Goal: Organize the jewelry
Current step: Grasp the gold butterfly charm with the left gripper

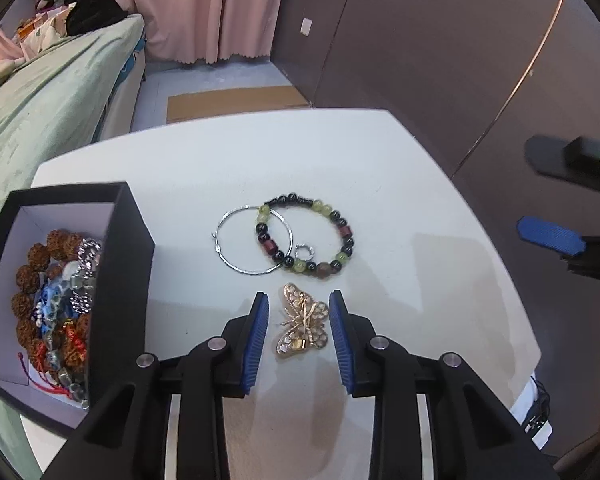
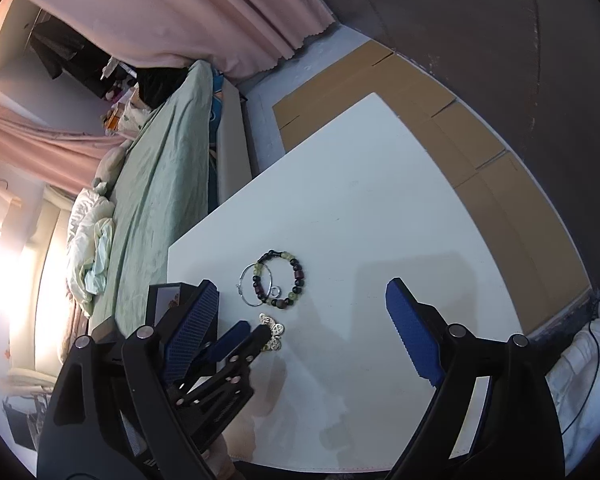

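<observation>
A gold butterfly brooch (image 1: 302, 326) lies flat on the white table (image 1: 380, 184), between the blue pads of my left gripper (image 1: 299, 300). A gap shows on each side, so the jaws stand open around it without pressing. Beyond it a green, black and maroon beaded bracelet (image 1: 306, 236) overlaps a large silver hoop (image 1: 254, 240), with a small silver ring (image 1: 302, 252) inside the bracelet. My right gripper (image 2: 300, 284) hangs wide open over the table, nothing between its fingers. From there I see the left gripper (image 2: 252, 330) at the brooch (image 2: 275, 334).
A black box with a white inside (image 1: 128, 240) stands at the table's left, holding several bracelets and beads. A bed with a green cover (image 1: 40, 100) lies beyond the left edge. Flat cardboard (image 2: 460, 140) covers the floor past the table's far side, by a dark wall.
</observation>
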